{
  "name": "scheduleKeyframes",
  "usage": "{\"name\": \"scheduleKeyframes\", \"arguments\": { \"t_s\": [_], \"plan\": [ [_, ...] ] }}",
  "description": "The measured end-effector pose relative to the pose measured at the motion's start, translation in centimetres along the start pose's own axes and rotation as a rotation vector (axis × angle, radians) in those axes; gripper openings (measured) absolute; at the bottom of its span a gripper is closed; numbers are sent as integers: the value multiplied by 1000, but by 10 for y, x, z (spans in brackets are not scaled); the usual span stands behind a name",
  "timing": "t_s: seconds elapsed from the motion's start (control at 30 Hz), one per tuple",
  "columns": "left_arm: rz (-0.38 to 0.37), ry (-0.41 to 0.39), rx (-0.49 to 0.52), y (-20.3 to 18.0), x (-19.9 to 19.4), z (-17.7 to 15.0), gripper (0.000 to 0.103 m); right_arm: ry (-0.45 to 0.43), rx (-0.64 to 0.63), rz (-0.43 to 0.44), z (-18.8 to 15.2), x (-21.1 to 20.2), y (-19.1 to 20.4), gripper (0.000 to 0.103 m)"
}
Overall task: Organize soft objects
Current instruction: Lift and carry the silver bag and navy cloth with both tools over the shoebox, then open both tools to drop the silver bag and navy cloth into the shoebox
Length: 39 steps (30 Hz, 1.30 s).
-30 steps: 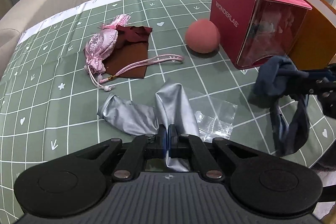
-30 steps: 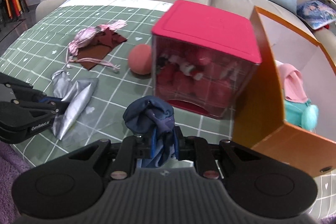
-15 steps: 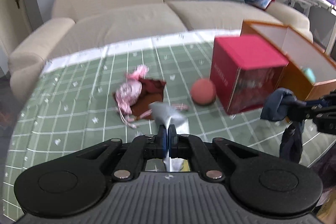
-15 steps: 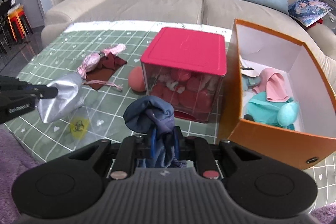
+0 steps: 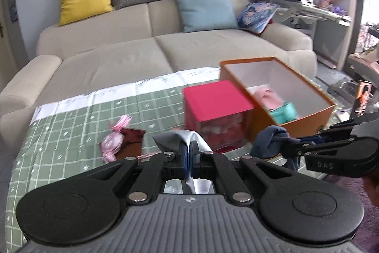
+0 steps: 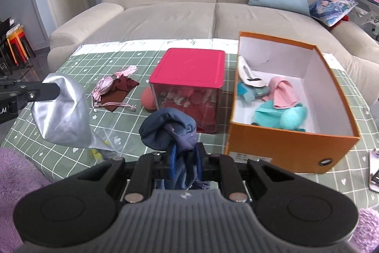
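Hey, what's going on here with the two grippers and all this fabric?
A person is sorting soft items. The left gripper holds a silver pouch in the air; the right gripper holds a dark blue cloth. Both hang above the green table, near the open orange box that already holds pink and teal pieces.

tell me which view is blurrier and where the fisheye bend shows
Left wrist view: softer overall, the pink pouch and red box smeared by motion blur, while the left gripper itself stays sharp. Right wrist view: crisper, with the orange box and blue cloth well defined; the door frame at left curves with the lens.
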State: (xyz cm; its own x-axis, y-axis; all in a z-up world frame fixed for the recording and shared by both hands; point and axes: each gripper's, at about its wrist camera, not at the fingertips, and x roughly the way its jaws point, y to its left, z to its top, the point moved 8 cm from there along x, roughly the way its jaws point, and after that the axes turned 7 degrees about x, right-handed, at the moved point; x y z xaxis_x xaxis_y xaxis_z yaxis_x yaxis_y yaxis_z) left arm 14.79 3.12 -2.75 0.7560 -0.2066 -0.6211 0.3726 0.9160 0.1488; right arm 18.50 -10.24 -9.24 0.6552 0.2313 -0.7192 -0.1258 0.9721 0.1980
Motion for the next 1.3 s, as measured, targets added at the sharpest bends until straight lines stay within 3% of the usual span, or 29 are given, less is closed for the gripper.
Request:
{"name": "scheduleKeyframes", "arguments": {
  "t_s": [0.4,0.7,1.3],
  "plan": [
    [-100,-41,108,-70,11,31,2,-68,99,-75,-6,-44,-56,14],
    [-153,-81,159,-104,26,59,2,-107,147,-106,6,-51,-84,14],
    [-231,-152,224,-140,107,155,2,-223,167,-184,87,-20,-149,14]
  ]
}}
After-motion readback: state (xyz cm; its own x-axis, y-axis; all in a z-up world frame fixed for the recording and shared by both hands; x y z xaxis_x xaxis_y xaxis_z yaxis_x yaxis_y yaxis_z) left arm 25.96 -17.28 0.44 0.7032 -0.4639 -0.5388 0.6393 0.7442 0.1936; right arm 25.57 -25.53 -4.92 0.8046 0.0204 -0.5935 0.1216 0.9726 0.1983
